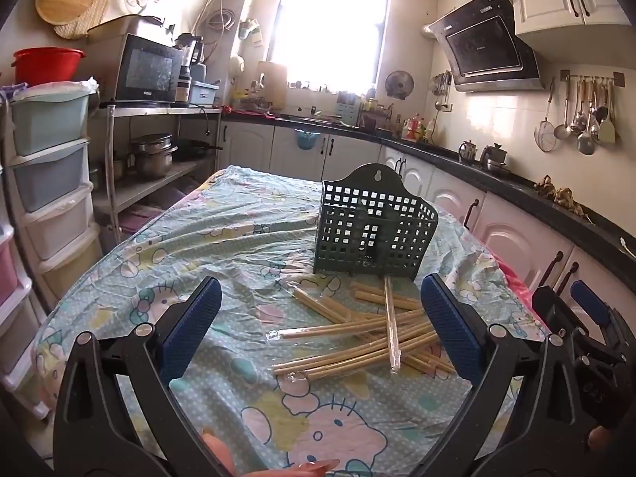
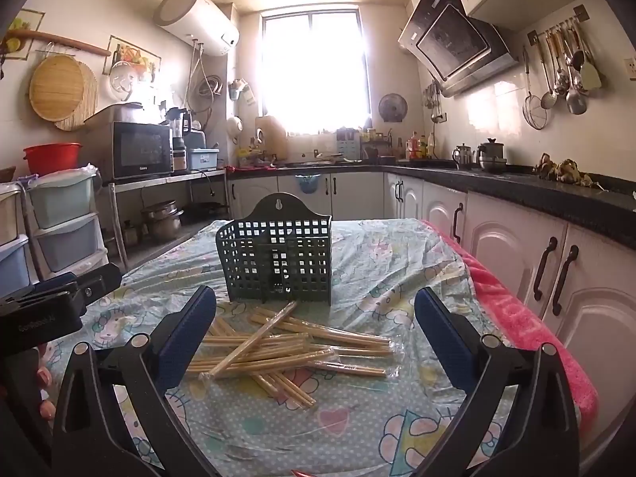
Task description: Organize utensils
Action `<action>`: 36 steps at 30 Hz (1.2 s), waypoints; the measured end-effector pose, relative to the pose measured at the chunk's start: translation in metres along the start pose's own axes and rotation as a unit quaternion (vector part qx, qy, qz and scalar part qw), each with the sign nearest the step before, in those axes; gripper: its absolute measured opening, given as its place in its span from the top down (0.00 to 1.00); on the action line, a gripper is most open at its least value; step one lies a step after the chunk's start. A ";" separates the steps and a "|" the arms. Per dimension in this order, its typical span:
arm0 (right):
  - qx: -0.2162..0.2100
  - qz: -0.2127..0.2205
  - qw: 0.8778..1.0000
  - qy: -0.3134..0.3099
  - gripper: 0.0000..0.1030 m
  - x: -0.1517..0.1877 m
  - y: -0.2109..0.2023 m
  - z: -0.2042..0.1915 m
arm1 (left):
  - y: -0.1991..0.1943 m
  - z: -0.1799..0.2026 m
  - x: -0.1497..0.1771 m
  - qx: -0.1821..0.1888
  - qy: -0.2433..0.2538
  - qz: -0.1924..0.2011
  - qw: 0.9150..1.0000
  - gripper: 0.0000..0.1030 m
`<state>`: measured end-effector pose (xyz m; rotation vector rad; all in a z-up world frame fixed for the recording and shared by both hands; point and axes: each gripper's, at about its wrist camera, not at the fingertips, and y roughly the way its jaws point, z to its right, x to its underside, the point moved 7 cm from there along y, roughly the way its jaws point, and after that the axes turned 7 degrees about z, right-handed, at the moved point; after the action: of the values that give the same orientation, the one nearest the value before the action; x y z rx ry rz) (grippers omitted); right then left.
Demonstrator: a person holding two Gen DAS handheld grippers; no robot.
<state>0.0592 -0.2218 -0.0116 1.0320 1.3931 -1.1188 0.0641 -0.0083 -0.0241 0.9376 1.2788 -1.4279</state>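
Cartoon-print tablecloth (image 1: pixel 246 246) — microwave (image 1: pixel 145 69), red bucket (image 1: pixel 47 64) behind.

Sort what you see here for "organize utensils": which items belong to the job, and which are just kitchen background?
Belongs to the job:
- wrapped chopsticks, scattered on the tablecloth
- green basket, upright behind them
- left gripper and right gripper, both open and empty

Just background:
- microwave
- red basin
- hanging ladles
- kettles
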 end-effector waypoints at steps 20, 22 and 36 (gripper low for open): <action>-0.005 0.010 1.000 -0.004 0.06 -0.005 -0.005 -0.003 | -0.005 0.002 -0.003 0.004 -0.001 0.004 1.000 0.10; -0.005 0.010 1.000 -0.004 0.06 -0.005 -0.005 -0.003 | -0.008 0.002 -0.007 0.005 -0.003 0.005 1.000 0.10; -0.010 0.012 1.000 -0.007 0.06 -0.007 -0.005 -0.009 | -0.009 0.002 -0.008 0.005 -0.002 0.005 1.000 0.10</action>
<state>0.0533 -0.2143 -0.0041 1.0219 1.3740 -1.0899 0.0573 -0.0095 -0.0144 0.9470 1.2632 -1.4292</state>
